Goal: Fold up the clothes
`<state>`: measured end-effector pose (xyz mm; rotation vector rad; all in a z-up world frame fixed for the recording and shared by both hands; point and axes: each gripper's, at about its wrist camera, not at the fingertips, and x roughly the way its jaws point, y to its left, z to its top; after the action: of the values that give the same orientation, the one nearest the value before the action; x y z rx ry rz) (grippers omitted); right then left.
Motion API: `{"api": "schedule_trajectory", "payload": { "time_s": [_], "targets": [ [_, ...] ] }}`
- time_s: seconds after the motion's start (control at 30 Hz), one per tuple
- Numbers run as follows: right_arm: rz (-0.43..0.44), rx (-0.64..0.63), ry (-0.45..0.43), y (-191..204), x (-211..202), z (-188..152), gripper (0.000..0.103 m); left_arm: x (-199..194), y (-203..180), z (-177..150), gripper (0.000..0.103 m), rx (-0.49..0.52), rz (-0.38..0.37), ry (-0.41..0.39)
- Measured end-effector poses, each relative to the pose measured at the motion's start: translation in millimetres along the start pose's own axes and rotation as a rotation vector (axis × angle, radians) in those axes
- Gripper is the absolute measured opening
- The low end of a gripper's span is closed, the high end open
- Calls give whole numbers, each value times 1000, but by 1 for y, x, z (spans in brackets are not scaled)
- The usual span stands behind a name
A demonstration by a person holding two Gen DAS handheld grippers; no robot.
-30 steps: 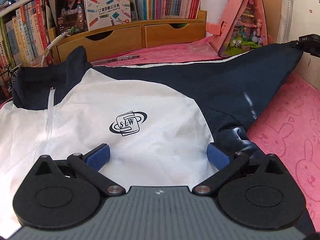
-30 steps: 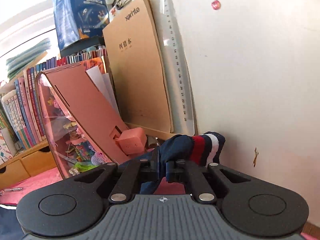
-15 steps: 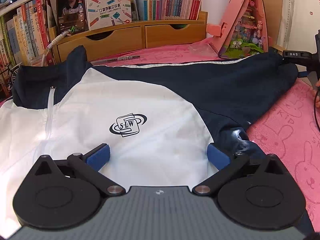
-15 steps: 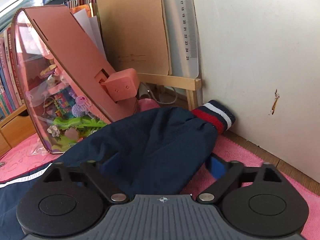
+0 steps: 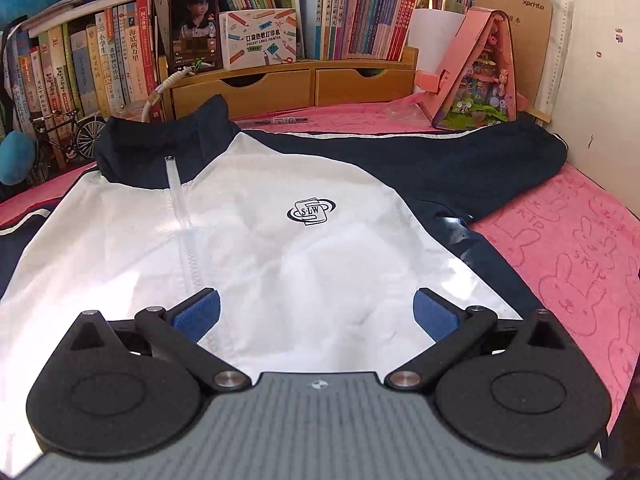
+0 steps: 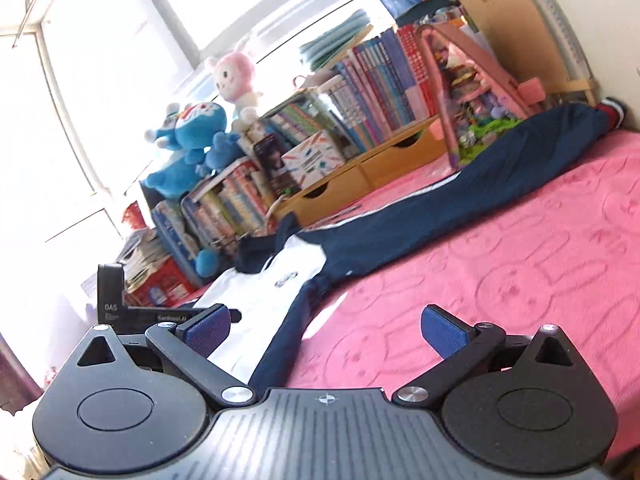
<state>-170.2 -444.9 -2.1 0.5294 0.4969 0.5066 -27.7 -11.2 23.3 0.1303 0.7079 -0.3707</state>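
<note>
A white and navy zip jacket (image 5: 280,240) lies face up on the pink towel (image 5: 568,248), its collar toward the bookshelf. Its navy right sleeve (image 5: 460,160) stretches out to the wall, the red-and-white striped cuff (image 6: 612,110) at the far end. My left gripper (image 5: 316,314) hovers over the white chest panel, open, nothing between its blue pads (image 5: 198,312). My right gripper (image 6: 326,330) is open and empty over the towel, by the jacket's side hem (image 6: 288,332). The left gripper's body (image 6: 120,304) shows at the left of the right wrist view.
A wooden drawer unit (image 5: 280,84) with books, a phone and a printer box stands behind the jacket. A pink toy house (image 5: 476,72) leans at the back right by the white wall (image 5: 600,80). A pen (image 5: 280,121) lies near the collar. Plush toys (image 6: 192,136) sit by the window.
My right gripper let go of the striped cuff, opened wide, and swung back and left away from the wall. The sleeve now lies stretched out flat. My left gripper drew back, showing more of the jacket.
</note>
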Motion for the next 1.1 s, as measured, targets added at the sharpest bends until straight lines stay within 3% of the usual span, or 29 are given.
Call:
{"api": "schedule_trajectory", "payload": {
  "time_s": [0.1,0.27,0.43,0.73,0.77,0.83,0.9,0.93,1.0,1.1],
  "targets": [
    [83,81,96,11,-11,-37,103,-40,18,-34,103,1,86,-13],
    [204,191,147,24,-8,-75,103,-82,61,-94,103,-95,245,60],
    [226,125,231,41,16,-95,103,-118,101,-127,103,-269,270,45],
    [353,145,302,48,79,-116,98,-145,103,-145,103,-273,343,35],
    [346,147,304,49,83,-117,94,-147,106,-147,103,-284,356,42],
    [314,162,322,51,88,-119,52,-151,112,-152,103,-319,353,46],
    [266,158,340,57,84,-120,44,-155,115,-154,103,-349,340,46],
    [244,153,343,62,77,-118,34,-156,114,-154,103,-356,338,46],
    [209,129,329,73,56,-106,23,-158,113,-153,103,-363,333,47],
    [133,18,267,90,23,-82,19,-162,103,-148,103,-325,325,29]
  ]
}}
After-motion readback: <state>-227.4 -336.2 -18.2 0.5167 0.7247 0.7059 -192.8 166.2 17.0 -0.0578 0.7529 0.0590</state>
